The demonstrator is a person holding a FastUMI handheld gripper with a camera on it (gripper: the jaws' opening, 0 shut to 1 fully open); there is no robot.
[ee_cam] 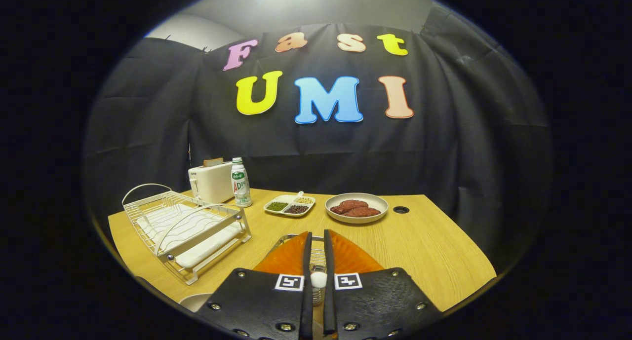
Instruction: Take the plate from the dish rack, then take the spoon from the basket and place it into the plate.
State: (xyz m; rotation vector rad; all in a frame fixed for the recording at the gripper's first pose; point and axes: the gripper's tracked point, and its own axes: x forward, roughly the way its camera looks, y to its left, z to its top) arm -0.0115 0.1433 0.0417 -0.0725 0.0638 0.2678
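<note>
My gripper [317,241] hangs over the near side of the wooden table, its fingers almost together. The white rounded end of the spoon [319,280] sits pinched between them, close to their base. Right behind the fingers stands the wire basket [295,239], mostly hidden by them. A white wire dish rack [183,225] stands to the left of the fingers with no plate in its slots. The pale rim of the plate [195,300] shows on the table just left of the gripper body.
At the back of the table [434,251] stand a white toaster [211,181], a bottle [240,182], a divided dish of beans [290,205] and a bowl of meat patties [356,207]. A cable hole [401,209] lies to the bowl's right.
</note>
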